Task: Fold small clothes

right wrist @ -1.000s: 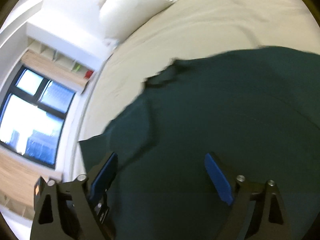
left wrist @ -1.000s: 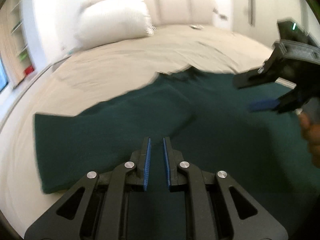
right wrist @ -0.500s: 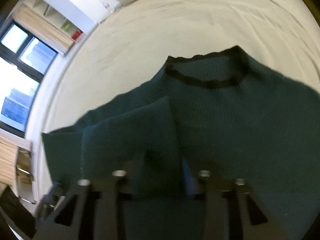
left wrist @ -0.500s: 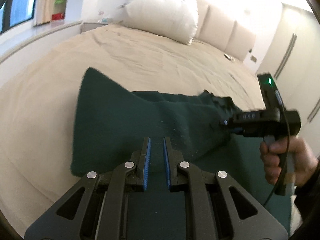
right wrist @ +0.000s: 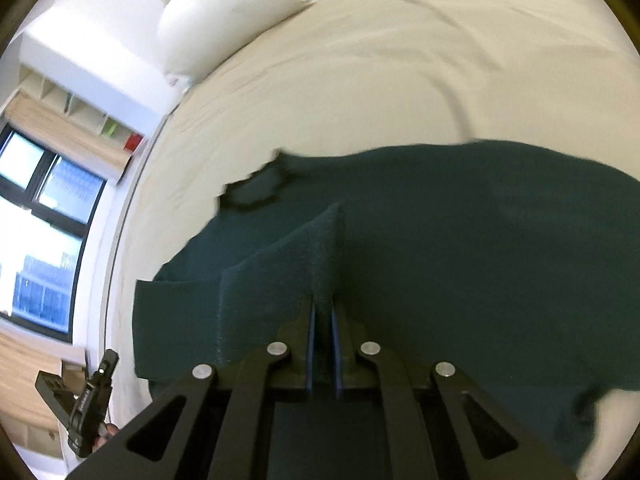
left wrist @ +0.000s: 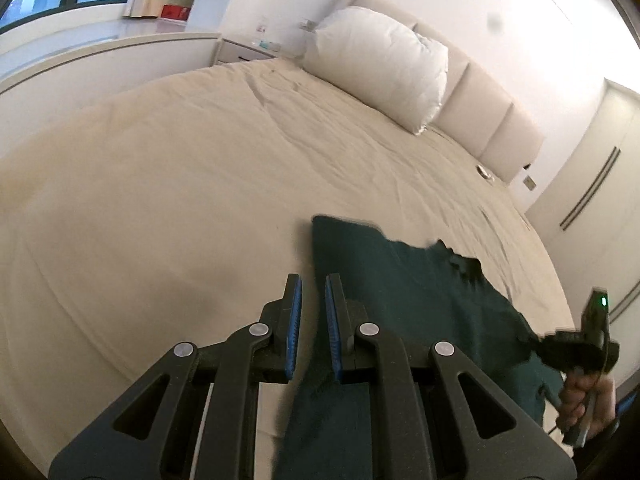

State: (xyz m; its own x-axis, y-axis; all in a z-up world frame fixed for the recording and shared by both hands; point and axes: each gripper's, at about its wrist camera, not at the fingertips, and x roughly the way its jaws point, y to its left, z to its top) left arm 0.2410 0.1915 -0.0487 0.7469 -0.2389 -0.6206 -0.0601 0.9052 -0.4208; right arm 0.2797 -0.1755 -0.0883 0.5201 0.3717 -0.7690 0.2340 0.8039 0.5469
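A dark green knit sweater [left wrist: 404, 300] with a black collar lies on the beige bed; in the right wrist view [right wrist: 460, 240] it fills the middle. My right gripper [right wrist: 323, 320] is shut on the sweater's sleeve [right wrist: 288, 272] and holds it lifted and folded over the body. It also shows at the right edge of the left wrist view [left wrist: 576, 350]. My left gripper [left wrist: 313, 304] hovers over the sweater's left edge, its blue pads a narrow gap apart with nothing between them. The left gripper shows at the lower left of the right wrist view [right wrist: 86, 408].
A beige sheet covers the bed [left wrist: 180, 184]. A white pillow [left wrist: 380, 68] leans on the padded headboard [left wrist: 480, 120]. A nightstand [left wrist: 244, 50] and windows stand at the far left. A wardrobe door [left wrist: 592, 196] is at the right.
The right gripper closed on the sleeve and carried it over the sweater's body. The left gripper swung left off the sweater's middle to its edge.
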